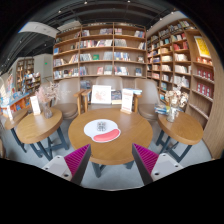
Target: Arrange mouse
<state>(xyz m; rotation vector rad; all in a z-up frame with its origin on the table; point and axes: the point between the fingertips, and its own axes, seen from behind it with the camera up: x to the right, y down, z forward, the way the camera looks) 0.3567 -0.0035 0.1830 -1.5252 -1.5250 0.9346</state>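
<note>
A round wooden table [110,140] stands just ahead of my fingers. On its top lies a round white and red flat thing [102,129], perhaps a mouse pad; I cannot make out a mouse on it. My gripper [111,165] is open and empty, held in the air before the table's near edge. Its magenta pads [77,158] stand wide apart, with only floor and the table's legs between them.
A smaller round table [38,126] stands to the left and another [183,127] to the right with a vase of flowers [175,100]. Chairs and upright signs [101,95] stand behind the middle table. Bookshelves [100,55] line the back and right walls.
</note>
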